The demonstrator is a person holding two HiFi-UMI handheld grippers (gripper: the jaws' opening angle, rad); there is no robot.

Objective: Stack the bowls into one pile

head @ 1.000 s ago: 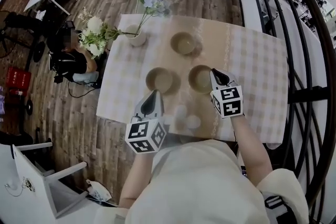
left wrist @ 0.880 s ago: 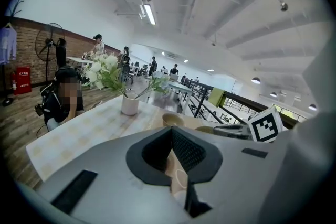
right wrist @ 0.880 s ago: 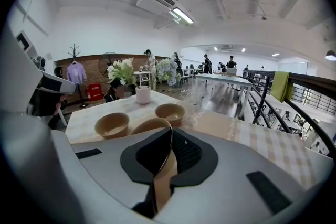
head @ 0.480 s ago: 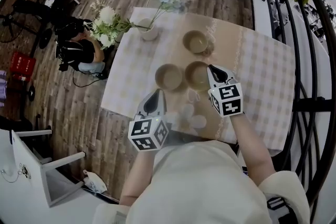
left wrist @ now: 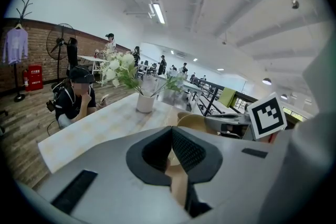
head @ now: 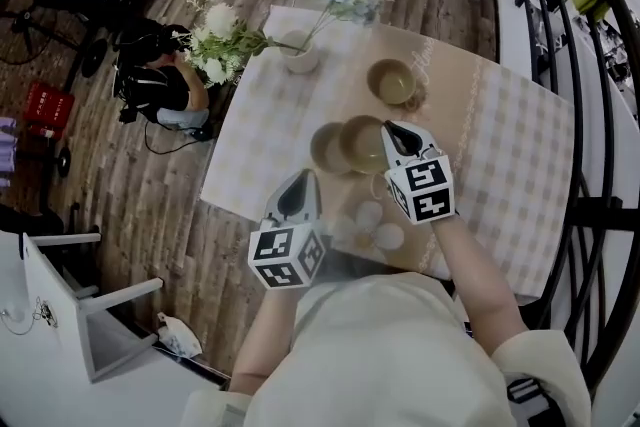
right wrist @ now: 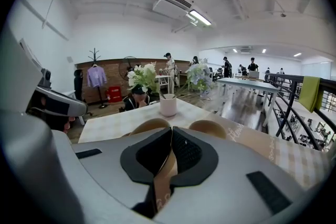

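right hand-held gripper (right wrist: 169,134) clamped on bowl (head: 360,144) rim; left hand-held gripper (left wrist: 171,132) closed, empty.

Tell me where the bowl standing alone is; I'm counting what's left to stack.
In the head view, the lone bowl stands right of the white vase, beyond the right gripper.

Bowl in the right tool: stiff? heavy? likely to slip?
The held bowl is probably stiff: pinched at one spot on the rim by the right tool, its outline looks round and undistorted. It is likely light, since that single pinch appears to carry it. The wall looks thin and smooth, so it may pivot or slip if jolted.
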